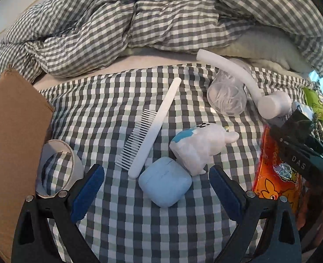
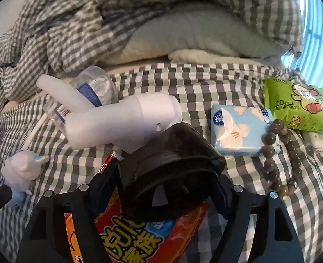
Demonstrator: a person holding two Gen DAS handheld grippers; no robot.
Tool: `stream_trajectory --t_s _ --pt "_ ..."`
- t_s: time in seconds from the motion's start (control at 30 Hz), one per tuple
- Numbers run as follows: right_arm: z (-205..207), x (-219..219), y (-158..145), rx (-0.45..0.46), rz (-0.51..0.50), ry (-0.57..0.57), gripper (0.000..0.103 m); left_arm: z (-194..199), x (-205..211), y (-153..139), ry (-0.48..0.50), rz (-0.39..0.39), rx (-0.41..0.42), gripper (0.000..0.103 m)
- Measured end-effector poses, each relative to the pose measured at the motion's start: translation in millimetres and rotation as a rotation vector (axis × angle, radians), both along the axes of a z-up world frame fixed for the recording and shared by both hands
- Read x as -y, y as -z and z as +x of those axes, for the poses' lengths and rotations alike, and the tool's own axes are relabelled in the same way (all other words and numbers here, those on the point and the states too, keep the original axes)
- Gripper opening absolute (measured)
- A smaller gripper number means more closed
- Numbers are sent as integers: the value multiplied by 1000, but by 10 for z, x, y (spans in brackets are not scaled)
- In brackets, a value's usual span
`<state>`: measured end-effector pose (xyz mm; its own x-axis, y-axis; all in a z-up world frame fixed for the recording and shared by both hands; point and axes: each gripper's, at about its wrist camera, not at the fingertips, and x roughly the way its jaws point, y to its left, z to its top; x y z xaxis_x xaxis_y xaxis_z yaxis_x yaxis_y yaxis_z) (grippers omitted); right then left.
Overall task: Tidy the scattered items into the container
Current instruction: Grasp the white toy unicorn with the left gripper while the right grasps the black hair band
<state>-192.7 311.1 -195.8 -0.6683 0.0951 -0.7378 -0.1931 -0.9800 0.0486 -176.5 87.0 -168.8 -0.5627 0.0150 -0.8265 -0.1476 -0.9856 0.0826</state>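
Left wrist: one comb (image 1: 149, 127), one earbud case (image 1: 165, 182), one plush toy (image 1: 202, 145).

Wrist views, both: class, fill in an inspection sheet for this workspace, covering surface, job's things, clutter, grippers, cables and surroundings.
Surface: checked bedsheet, wrinkled.
Job's things: cardboard box at the left edge; tape roll, comb, blue case, plush toy, clear bottle, hair dryer, snack packet, tissue pack, bead bracelet and wipes pack scattered outside it.
Clutter: crumpled checked duvet behind.
Grippers: left gripper open above the blue case; right gripper astride a black hollow piece, grip unclear.
Cables: nothing seen.
Surroundings: bright window at the right.
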Motion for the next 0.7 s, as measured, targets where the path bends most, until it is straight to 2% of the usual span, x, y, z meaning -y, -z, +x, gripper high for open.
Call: stream_trajectory --t_s 0.07,0.13,0.23,0.37,0.43,0.47,0.5,0.57,0.7 --pt "37 -45 1 -28 -33 -2 75 3 -55 -14 19 -6 -12 99" --pt "92 -185 12 -69 -121 4 75 2 -148 -31 52 -19 -37 99" --pt "123 -334 65 -88 -219 11 75 -45 -321 45 90 -81 -80 99" --pt "125 -312 52 -88 -211 7 75 -207 -453 285 111 -160 -46 99" --pt "150 -316 51 -89 -220 7 75 -196 -446 273 114 -147 -62 86" --pt "129 -318 47 -92 -223 8 75 -193 -443 264 123 -134 -54 65" --pt "125 -325 57 -92 -223 9 75 -194 -448 267 126 -133 -39 50" --pt "120 -316 75 -86 -211 9 75 -195 -461 285 120 -158 -21 50" --pt "84 -304 68 -79 -207 8 75 -129 -404 196 108 -114 -1 49"
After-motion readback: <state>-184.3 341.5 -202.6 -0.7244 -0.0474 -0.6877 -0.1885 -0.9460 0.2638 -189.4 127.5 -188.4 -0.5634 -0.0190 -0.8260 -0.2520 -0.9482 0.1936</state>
